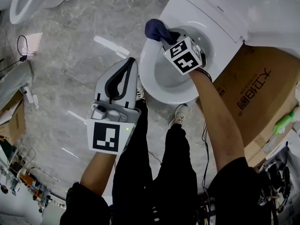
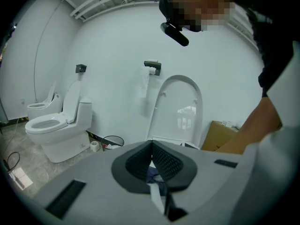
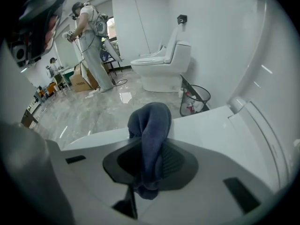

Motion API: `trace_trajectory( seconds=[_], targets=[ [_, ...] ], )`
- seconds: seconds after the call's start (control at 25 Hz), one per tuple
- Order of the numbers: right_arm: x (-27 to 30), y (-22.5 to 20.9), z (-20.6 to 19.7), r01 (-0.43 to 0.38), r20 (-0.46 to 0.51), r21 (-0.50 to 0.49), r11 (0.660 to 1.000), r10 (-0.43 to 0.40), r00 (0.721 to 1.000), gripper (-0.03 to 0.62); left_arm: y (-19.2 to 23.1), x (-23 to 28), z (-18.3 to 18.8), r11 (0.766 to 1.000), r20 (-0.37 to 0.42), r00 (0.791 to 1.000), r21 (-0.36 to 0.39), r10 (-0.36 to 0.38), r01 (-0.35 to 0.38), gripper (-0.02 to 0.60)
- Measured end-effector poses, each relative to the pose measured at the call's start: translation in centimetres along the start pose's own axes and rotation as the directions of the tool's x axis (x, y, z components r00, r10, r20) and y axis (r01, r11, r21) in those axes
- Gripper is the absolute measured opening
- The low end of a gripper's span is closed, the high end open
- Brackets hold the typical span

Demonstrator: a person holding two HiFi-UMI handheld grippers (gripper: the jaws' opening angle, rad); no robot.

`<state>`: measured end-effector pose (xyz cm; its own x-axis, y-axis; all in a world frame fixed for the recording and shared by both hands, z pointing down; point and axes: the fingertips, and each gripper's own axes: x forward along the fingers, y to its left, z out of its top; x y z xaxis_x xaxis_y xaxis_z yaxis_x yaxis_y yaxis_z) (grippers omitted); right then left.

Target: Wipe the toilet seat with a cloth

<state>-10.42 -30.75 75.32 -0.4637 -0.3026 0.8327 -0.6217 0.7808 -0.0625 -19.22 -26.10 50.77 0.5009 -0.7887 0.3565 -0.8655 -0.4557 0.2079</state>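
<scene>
My right gripper (image 1: 165,35) is clamped on the cloth (image 1: 156,29). In the right gripper view the dark blue fabric runs up between both jaws. It fills the gap between them and bulges out past the tips in a rounded wad. From the head view, that wad sits at the left rear part of the seat (image 1: 151,76), close to where the raised lid (image 1: 220,11) is hinged. It overlaps the white rim there, but I cannot tell whether it is pressing on it. The gripper body reaches in over the bowl, with its marker cube facing up at me.

My left gripper (image 1: 131,63) has its jaws closed, the ribbed pads meeting at the tips. A small bluish patch shows low in the gap behind them, and I cannot make out what it is. The gripper hangs over the marble floor (image 1: 70,46) to the left of the toilet. Its tips point toward the seat, near its left edge but apart from it, and well clear of the cloth.

A cardboard box (image 1: 255,90) stands just right of the toilet.
</scene>
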Motion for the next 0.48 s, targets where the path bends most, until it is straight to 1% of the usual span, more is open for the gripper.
trace_trajectory(
  seconds=[0.12,0.32,0.48],
  targets=[
    [0.0,-1.3,0.0,0.016,0.006,0.041,0.999,-0.017,1.000,0.077,0.1,0.0,-0.1,1.000,0.000,1.000,-0.005,0.000,0.000,0.011],
    [-0.3,-4.0,-0.1,0.051,0.010,0.144,0.988,-0.053,0.999,0.077,0.5,0.0,-0.1,1.000,-0.002,1.000,-0.009,0.001,-0.001,0.011],
    [-0.5,-5.7,-0.1,0.086,0.007,0.184,0.979,-0.088,0.996,0.077,0.4,-0.2,-0.1,1.000,0.001,1.000,-0.006,-0.001,0.001,0.011]
  ],
)
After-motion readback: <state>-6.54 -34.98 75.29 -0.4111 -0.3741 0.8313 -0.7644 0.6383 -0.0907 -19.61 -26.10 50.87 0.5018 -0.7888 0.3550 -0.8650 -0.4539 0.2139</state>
